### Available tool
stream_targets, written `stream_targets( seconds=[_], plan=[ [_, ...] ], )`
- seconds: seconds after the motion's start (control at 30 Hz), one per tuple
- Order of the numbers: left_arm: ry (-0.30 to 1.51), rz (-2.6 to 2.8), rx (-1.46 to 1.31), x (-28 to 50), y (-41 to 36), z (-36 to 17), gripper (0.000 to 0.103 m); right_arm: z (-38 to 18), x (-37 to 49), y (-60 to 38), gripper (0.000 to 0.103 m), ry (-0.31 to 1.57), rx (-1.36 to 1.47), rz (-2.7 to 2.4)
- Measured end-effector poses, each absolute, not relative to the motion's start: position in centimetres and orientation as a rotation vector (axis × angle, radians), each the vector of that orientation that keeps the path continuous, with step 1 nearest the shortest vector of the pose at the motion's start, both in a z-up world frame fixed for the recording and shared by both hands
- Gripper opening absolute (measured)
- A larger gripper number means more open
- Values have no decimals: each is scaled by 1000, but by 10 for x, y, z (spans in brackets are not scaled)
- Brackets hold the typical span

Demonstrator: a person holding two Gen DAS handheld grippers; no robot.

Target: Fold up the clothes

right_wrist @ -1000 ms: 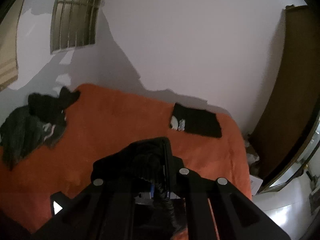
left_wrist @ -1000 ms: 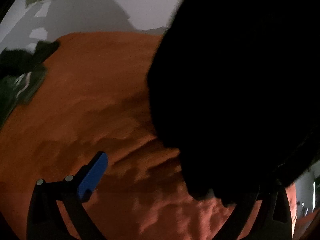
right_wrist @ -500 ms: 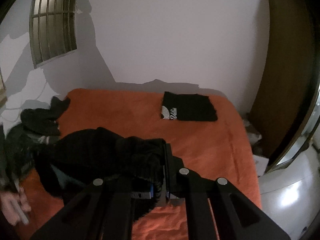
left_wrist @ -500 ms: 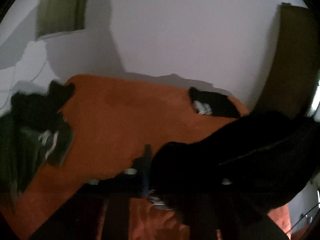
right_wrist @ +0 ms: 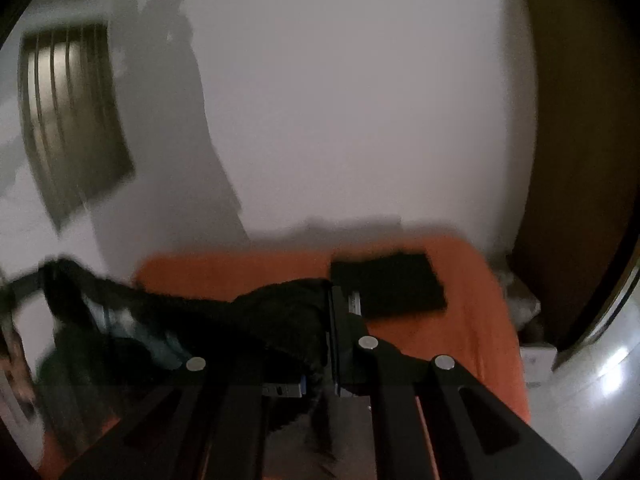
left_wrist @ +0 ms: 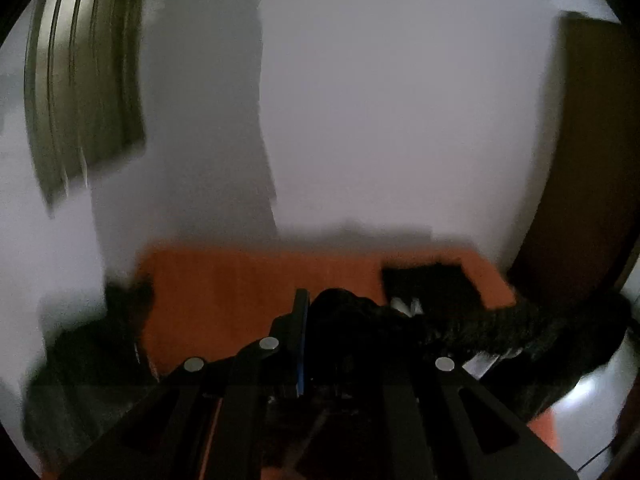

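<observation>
Black garment (right_wrist: 280,312) pinched in both claws, left claw (left_wrist: 320,344) and right claw (right_wrist: 320,332), stretched taut in the air above the orange bed (right_wrist: 472,320). Probably mid spread-out; next calls for lowering flat onto the bed's bare middle. Already folded black shirt (right_wrist: 392,284) near the bed's far right corner; dark clothes pile (left_wrist: 100,344) on its left edge.

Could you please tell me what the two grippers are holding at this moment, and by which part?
Both hold one black garment stretched between them above the orange bed: the left gripper and right gripper each grip a bunched end; which part is unclear.
</observation>
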State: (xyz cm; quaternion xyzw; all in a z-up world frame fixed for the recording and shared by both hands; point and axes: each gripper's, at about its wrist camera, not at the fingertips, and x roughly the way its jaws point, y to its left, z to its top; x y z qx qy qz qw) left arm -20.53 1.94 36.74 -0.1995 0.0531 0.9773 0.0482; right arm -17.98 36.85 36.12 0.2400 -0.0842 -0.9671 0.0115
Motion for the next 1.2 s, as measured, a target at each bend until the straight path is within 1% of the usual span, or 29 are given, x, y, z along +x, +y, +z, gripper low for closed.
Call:
stream_targets(
  seconds=[0.03, 0.07, 0.13, 0.2, 0.27, 0.33, 0.37, 0.4, 0.47, 0.5, 0.53, 0.57, 0.6, 0.63, 0.67, 0.73, 0.77, 0.8, 0.83, 0.87, 0.9, 0.93, 0.97, 1.07, 1.13, 1.17, 1.2],
  plan=[
    [219, 2988, -480, -187, 24, 376, 10, 374, -164, 371, 7, -258, 632, -3038],
    [239, 2983, -426, -169, 24, 377, 10, 386, -148, 374, 7, -249, 520, -3054],
    [264, 2968, -354, -136, 23, 375, 11, 387, -111, 376, 7, -188, 382, -3050],
    [188, 2913, -386, -111, 14, 355, 12, 359, -85, 380, 7, -203, 481, -2989],
    [119, 2860, -489, -85, 6, 302, 12, 322, -61, 384, 7, -237, 597, -2928],
    [127, 2829, -612, -60, 5, 223, 12, 254, -34, 384, 7, -257, 783, -2861],
    [163, 2825, -666, -49, 7, 184, 12, 219, -23, 384, 7, -255, 849, -2851],
    [203, 2822, -720, -39, 9, 145, 12, 173, -9, 381, 7, -230, 935, -2844],
    [240, 2793, -891, -17, 11, 53, 12, 90, 9, 375, 7, -173, 1100, -2820],
    [231, 2763, -1005, -6, 11, 8, 12, 49, 18, 373, 7, -156, 1187, -2799],
    [222, 2725, -1125, 5, 9, -29, 12, 21, 23, 372, 7, -159, 1272, -2767],
    [216, 2681, -1244, 15, 8, -63, 12, -16, 30, 370, 7, -172, 1383, -2714],
    [219, 2661, -1310, 21, 7, -84, 12, -43, 38, 371, 7, -186, 1461, -2677],
    [235, 2655, -1348, 33, 6, -104, 11, -72, 50, 371, 8, -183, 1534, -2645],
    [270, 2664, -1351, 44, 10, -115, 12, -84, 57, 368, 9, -164, 1555, -2638],
    [314, 2700, -1319, 58, 13, -124, 18, -100, 77, 362, 16, -77, 1525, -2678],
    [329, 2713, -1297, 60, 19, -122, 24, -102, 83, 360, 18, -22, 1496, -2708],
    [346, 2733, -1290, 59, 22, -122, 28, -101, 85, 357, 25, 25, 1484, -2743],
    [362, 2754, -1285, 59, 25, -122, 37, -99, 86, 355, 40, 72, 1472, -2777],
    [379, 2775, -1280, 58, 28, -122, 46, -98, 87, 353, 48, 120, 1459, -2811],
    [362, 2786, -1290, 58, 25, -123, 49, -97, 88, 350, 58, 168, 1444, -2843],
    [329, 2795, -1315, 56, 22, -126, 54, -96, 89, 348, 59, 217, 1429, -2875],
    [294, 2802, -1343, 53, 18, -130, 56, -95, 91, 346, 59, 257, 1414, -2904],
    [220, 2782, -1470, 36, 15, -145, 56, -99, 91, 342, 59, 171, 1386, -2931],
    [162, 2784, -1502, 33, 14, -149, 56, -98, 94, 337, 58, 167, 1354, -2942],
    [132, 2786, -1514, 32, 13, -151, 53, -98, 95, 335, 53, 165, 1338, -2948],
    [104, 2800, -1512, 34, 12, -147, 48, -96, 96, 333, 20, 161, 1318, -2954]
  ],
)
